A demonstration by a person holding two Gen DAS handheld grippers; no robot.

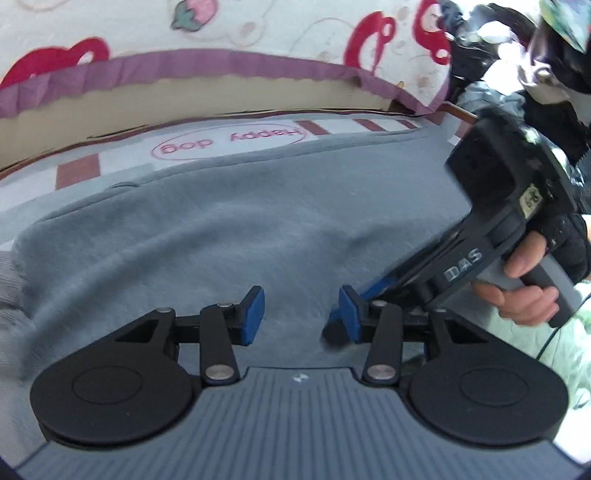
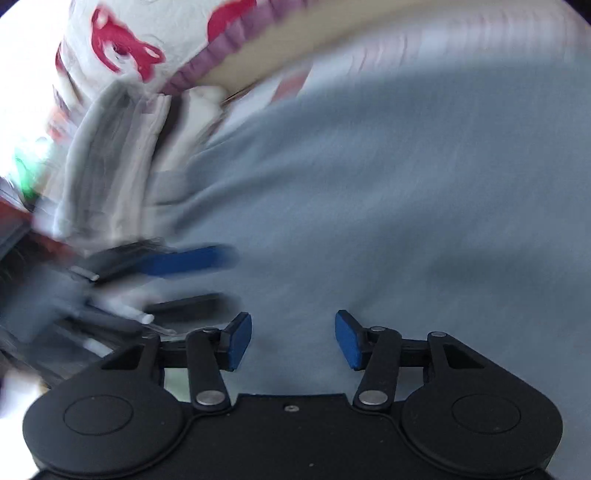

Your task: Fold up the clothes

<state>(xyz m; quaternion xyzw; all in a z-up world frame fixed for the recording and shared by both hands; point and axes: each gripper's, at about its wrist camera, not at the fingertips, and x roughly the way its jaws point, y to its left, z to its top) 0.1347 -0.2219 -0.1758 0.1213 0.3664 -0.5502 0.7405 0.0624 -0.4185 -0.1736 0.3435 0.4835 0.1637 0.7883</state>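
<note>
**Both grippers spread above a grey-blue garment**

A grey-blue fleecy garment (image 1: 236,229) lies spread flat over the bed, filling the middle of both wrist views. In the left wrist view its far edge runs along a sheet (image 1: 122,162) with red-brown blocks and a pink oval reading "Happy dog", seen upside down. Beyond the sheet stands a white quilt (image 1: 258,33) with red figures, a strawberry and a purple frill along its lower edge.

The left gripper (image 1: 301,317) hangs just over the near part of the garment, its blue pads (image 1: 255,314) wide apart with only fabric showing between them; nothing is pinched. Whether the pads touch the cloth cannot be told.

To its right, the right gripper (image 2: 293,339) appears in the left view as a black and grey tool marked "DAS", held by a hand (image 1: 524,288) in a dark fingerless glove. Its tips reach down to the garment beside the left gripper's right pad. In its own view the pads are spread apart over bare fabric, gripping nothing.

The right wrist view is blurred; at its far left lies a heap of pale and grey clothes (image 2: 110,158).
</note>
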